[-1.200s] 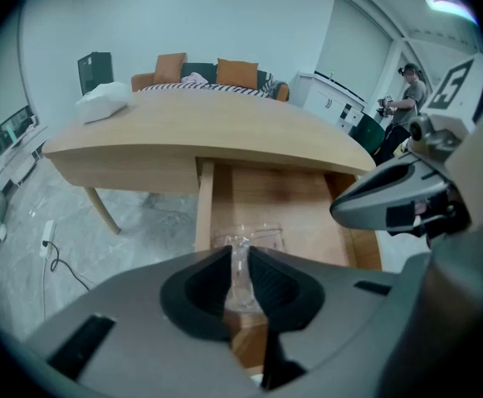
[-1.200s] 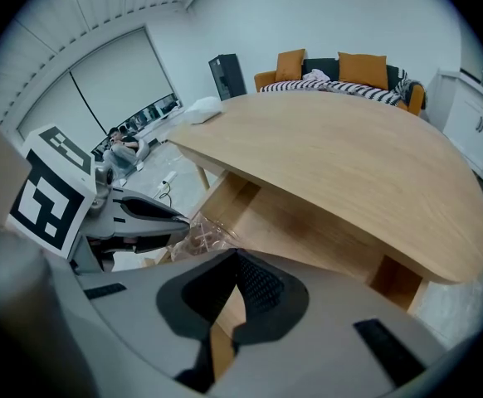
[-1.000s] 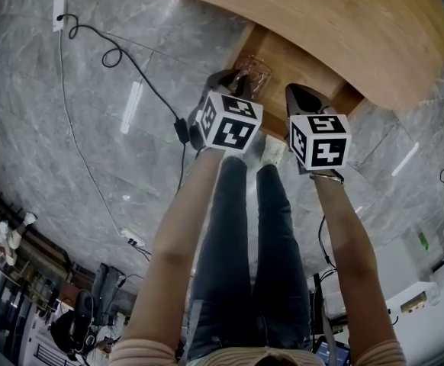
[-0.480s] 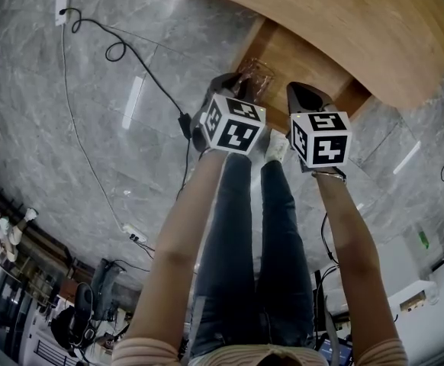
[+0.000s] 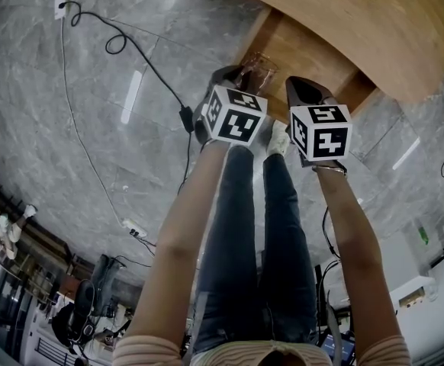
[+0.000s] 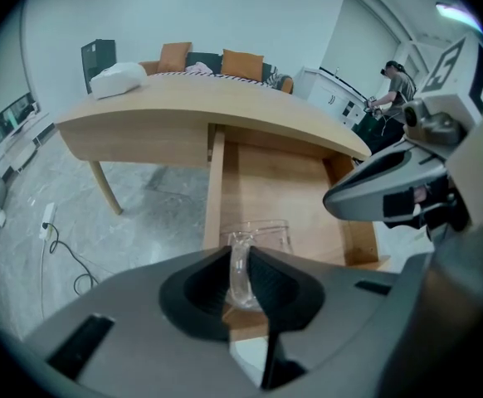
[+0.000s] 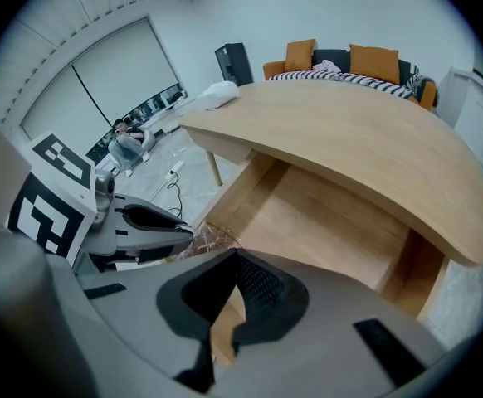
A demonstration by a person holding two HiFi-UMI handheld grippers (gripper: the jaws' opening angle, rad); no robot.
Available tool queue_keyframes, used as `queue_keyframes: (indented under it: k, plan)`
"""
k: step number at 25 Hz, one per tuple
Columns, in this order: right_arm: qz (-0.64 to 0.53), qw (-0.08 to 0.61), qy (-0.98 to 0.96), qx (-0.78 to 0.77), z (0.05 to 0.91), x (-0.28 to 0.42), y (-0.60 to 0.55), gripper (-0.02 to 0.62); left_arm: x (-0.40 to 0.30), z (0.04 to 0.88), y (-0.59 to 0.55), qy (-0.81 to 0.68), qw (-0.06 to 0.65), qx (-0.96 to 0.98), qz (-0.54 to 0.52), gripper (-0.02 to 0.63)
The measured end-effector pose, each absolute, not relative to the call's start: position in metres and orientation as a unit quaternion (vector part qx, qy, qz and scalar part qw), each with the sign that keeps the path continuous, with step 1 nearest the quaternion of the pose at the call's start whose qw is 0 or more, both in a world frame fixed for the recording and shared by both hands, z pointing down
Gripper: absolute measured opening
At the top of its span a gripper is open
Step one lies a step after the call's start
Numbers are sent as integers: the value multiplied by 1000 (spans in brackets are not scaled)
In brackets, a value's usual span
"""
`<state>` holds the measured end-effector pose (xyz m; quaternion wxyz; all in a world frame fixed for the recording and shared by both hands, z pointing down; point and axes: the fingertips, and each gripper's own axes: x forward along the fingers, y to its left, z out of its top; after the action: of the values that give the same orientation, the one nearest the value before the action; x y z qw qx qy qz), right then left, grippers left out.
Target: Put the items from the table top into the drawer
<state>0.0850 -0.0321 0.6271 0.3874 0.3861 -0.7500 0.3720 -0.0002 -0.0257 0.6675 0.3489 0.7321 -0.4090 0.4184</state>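
Grey marbled floor [image 5: 92, 128] spreads under a curved wooden table [image 5: 359, 14], and the drawer [image 5: 302, 56] beneath its top stands pulled out. Your left claw [image 6: 241, 254] is clamped on a clear plastic container [image 6: 262, 235], pinching one thin wall between its pads. The container hangs over the drawer's front left corner, near the left side wall. Your right claw [image 7: 233, 254] sits beside it over the drawer's front edge, tips pressed together with nothing between them. On the table's far left corner lies a white bundle [image 6: 117, 80].
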Motion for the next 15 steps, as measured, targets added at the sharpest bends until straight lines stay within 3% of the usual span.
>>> queue_keyframes:
  k: [15]
  plan:
    - [366, 390, -749, 391, 624, 79, -24, 9, -3, 661, -16, -400, 363, 744, 394, 98]
